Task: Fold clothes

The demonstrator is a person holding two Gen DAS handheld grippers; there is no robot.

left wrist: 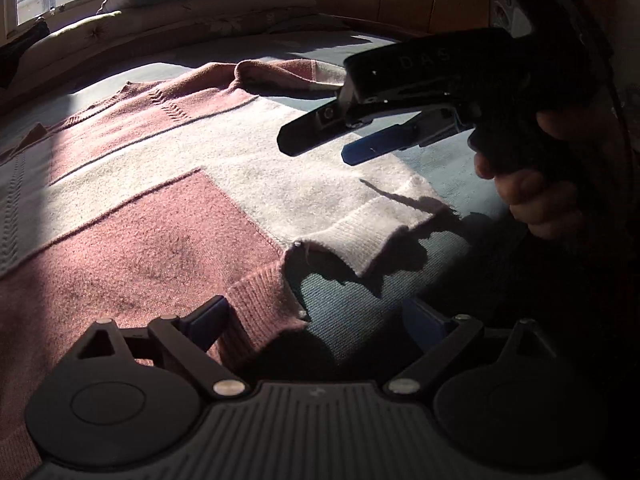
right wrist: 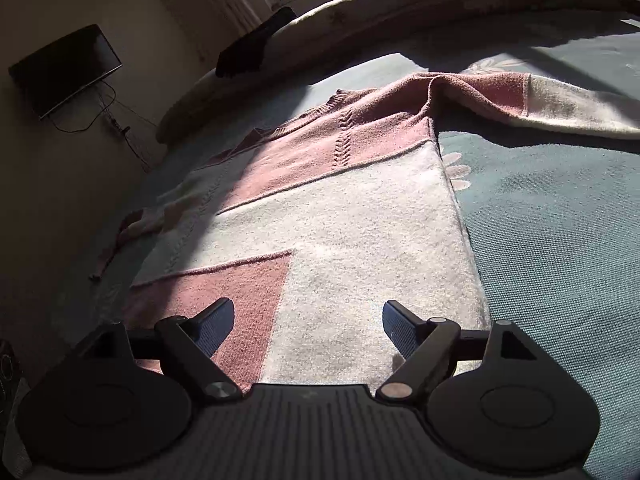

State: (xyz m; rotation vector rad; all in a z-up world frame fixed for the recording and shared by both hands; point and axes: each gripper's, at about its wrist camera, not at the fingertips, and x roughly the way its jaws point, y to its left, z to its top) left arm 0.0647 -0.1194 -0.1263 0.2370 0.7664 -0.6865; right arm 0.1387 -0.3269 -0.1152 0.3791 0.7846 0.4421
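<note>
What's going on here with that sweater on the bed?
A person is about to fold a pink and cream sweater spread flat on a bed. The left hand-held gripper hovers open over the hem's near corner, and the right hand-held gripper hangs open above the lower body. Neither grips the knit. One sleeve lies stretched out sideways.

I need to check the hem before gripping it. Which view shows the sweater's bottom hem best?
The left wrist view: the sweater's ribbed hem lies in full sight, wavy against the bedspread. The right wrist view hides the hem below its own open gripper.
</note>
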